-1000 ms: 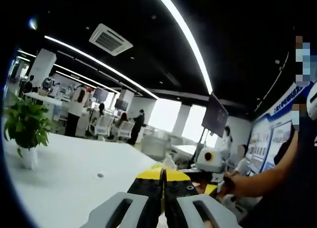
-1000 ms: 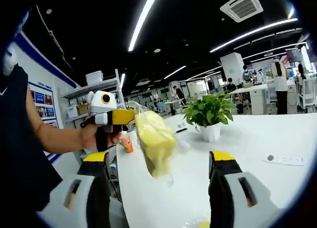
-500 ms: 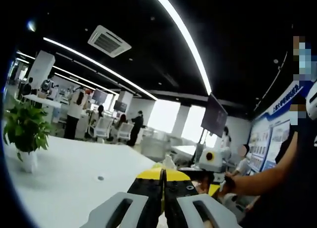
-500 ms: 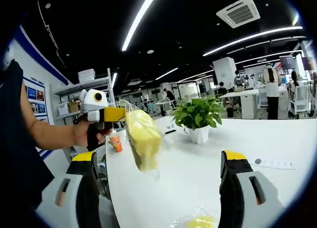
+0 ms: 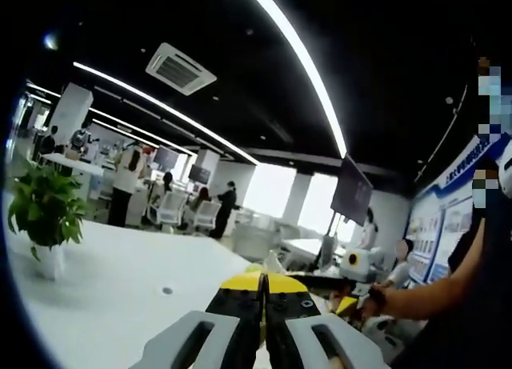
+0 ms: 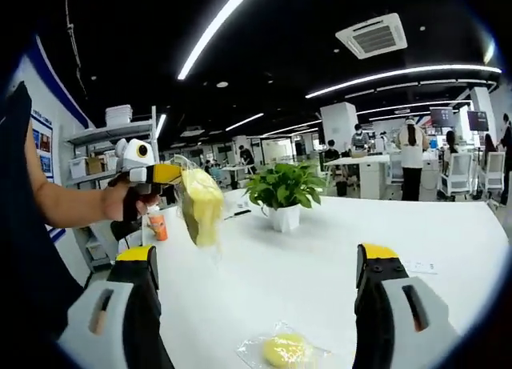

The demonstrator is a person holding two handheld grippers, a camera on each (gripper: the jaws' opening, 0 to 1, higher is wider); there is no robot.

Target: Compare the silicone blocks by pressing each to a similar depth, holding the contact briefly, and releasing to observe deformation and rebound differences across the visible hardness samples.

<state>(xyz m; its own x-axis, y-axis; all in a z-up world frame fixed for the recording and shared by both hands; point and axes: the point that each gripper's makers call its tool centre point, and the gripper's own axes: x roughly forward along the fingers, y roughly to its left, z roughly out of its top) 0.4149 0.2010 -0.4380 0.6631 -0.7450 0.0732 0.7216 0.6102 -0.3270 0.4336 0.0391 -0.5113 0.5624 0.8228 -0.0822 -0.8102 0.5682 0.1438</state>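
Currently catalogued:
Left gripper (image 5: 262, 285): yellow-tipped black jaws pressed together in the left gripper view; in the right gripper view (image 6: 164, 174) it is held up and level by a bare forearm and hand (image 6: 128, 202) coming from the left.
Held item: pale yellow silicone block in a clear crinkled plastic bag (image 6: 200, 205), its top edge pinched in the left gripper's jaws, the rest hanging free above the table, ahead and left of the right gripper.
Right gripper (image 6: 261, 261): jaws wide apart, grey plastic bodies with black pads and yellow tips, nothing between them.
Second sample: rounded yellow silicone block in a clear wrinkled bag (image 6: 285, 350), lying flat on the table just ahead, between the right gripper's jaws but apart from both.
Surface: smooth white table (image 6: 320, 265), matte.
Potted plant: green leafy plant in a white pot (image 6: 282, 199), standing farther along the table beyond the hanging bag.
Small bottle: orange bottle (image 6: 158, 226) below the left gripper, near the table's edge.
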